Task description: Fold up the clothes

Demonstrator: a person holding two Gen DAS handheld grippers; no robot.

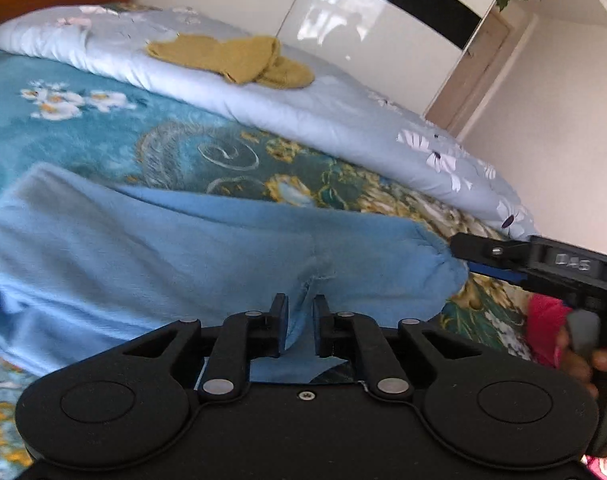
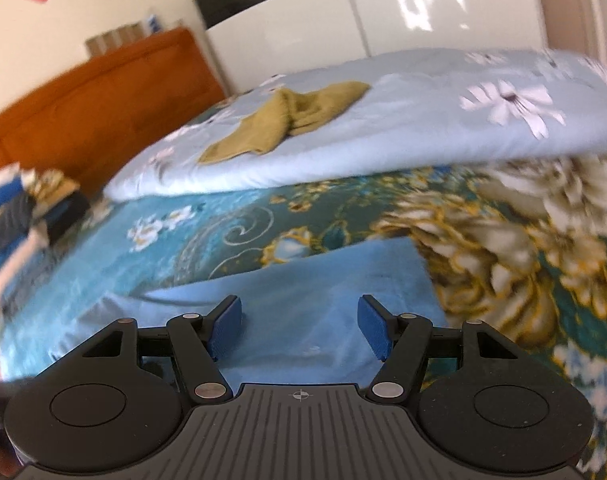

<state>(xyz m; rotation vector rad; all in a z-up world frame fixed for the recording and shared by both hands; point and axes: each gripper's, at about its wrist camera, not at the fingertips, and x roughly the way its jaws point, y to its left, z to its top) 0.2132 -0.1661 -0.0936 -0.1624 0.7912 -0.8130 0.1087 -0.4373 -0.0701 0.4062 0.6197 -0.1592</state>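
Left claw: my left claw was pinched narrow on a fold of the blue garment, cloth bunched between its pads and trailing back under its body.
Right claw: my right claw stood wide with nothing between its blue pads; in the left view its tips sat at the garment's right end, and I could not tell whether they touched it.
Garment, from the left claw: it spread forward and to the left of the pinch, lying on the teal floral bedspread.
Garment, from the right claw: straight ahead and below the open pads, its smooth blue face filled the gap between them.
Long axis: crosswise to both claws, I judged, running from the raised left hump to the rounded right end.
Nearer claw: the left held the near edge; the right was nearer the free right end.
Fold state: at least one layer looked doubled over, its edge slanting across the top; how many folds were in, I could not say.
Beyond the garment: a pale quilt lay behind it, with an olive garment crumpled on top, well apart from the blue one.
Farther back: white wardrobe doors stood behind the quilt.
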